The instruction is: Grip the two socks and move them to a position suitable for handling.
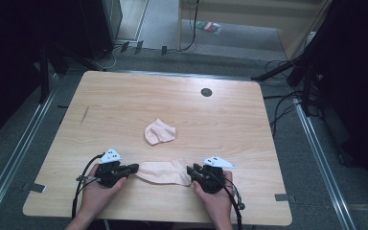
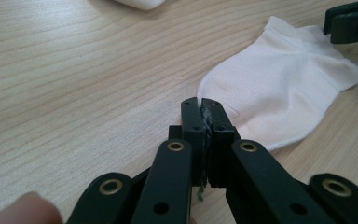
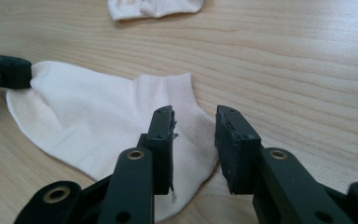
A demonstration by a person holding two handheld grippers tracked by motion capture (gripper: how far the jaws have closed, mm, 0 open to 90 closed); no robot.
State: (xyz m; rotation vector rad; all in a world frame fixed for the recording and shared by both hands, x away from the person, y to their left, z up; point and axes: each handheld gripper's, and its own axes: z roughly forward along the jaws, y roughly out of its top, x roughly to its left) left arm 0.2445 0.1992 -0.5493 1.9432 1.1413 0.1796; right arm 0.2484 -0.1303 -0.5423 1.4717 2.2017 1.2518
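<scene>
- Both hands come in from the near edge of the wooden table (image 1: 124, 96), each holding a black gripper, and a pale sock (image 1: 165, 171) lies flat between them
- Left gripper (image 2: 202, 108) has its jaws pressed together; its own view shows the tips meeting at the rounded toe edge of the sock (image 2: 284, 98), with a sliver of fabric pinched between the pads
- Right gripper (image 3: 195, 135) stands with its jaws a little apart, a clear gap between the pads; they straddle the ribbed cuff of the sock (image 3: 98, 121) without pressing on it
- From the high view the left gripper (image 1: 133, 167) touches the sock's left end and the right gripper (image 1: 189, 169) sits at its right end, so the sock spans the space between the two
- Sock lies spread out, toe toward the left hand and cuff toward the right
- Second sock (image 1: 159, 132), crumpled into a loose lump, rests farther up the table near its middle, well apart from both grippers
- Small dark round hole (image 1: 206, 92) marks the far part of the tabletop
</scene>
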